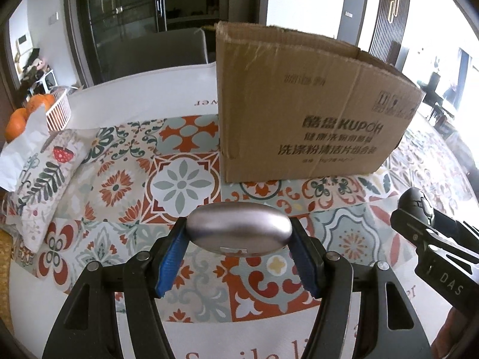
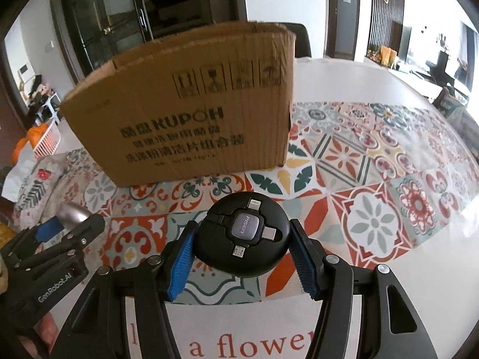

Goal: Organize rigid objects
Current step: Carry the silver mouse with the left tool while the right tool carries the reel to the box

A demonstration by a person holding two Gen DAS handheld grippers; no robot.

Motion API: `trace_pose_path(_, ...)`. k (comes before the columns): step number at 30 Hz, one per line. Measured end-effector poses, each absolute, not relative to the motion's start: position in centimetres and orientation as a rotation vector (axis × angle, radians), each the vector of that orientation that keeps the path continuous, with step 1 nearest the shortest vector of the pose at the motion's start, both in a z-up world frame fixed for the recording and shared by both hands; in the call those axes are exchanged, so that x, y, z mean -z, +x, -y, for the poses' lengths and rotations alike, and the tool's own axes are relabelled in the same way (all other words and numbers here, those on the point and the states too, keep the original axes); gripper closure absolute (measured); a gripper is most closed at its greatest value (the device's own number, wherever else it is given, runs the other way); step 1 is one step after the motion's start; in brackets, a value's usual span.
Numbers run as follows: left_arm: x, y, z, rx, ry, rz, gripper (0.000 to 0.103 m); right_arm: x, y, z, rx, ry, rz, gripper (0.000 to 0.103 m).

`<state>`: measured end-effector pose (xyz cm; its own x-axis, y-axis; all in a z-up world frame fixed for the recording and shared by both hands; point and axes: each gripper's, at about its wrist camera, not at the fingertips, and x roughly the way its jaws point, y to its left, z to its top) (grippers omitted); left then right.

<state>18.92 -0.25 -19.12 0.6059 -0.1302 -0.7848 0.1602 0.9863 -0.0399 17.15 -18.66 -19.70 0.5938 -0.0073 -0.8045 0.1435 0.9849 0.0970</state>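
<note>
Cardboard box [image 1: 299,113] beyond both loaded grippers

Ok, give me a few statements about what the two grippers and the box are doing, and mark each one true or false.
1. The left gripper holds a silver oval. True.
2. The right gripper is empty. False: it grips a black round cable reel.
3. The cardboard box stands upright on the patterned cloth. True.
4. The silver oval lies inside the box. False: it is between the left gripper's pads, in front of the box.
5. Oranges sit at the far left. True.
</note>
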Motion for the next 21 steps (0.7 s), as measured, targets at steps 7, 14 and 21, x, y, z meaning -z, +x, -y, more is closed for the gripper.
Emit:
trace_pose_path(7, 16.5, 18.3, 0.5, 0.168, 0.048, -0.869, 0.038, 17.2, 16.3, 18.5, 0.073, 0.155, -0.888, 0.043)
trace_pose_path(14, 13.8, 17.6, 0.9, 0.176, 0.043, -0.831, 0.038, 14.7, 15.8, 18.8, 0.054, 0.146, -0.838, 0.043)
trace_pose_path(21, 11.1, 17.1, 1.3, 0.181, 0.043, -0.786, 0.038, 12.2, 15.3, 19.1, 0.039, 0.137, -0.788, 0.043)
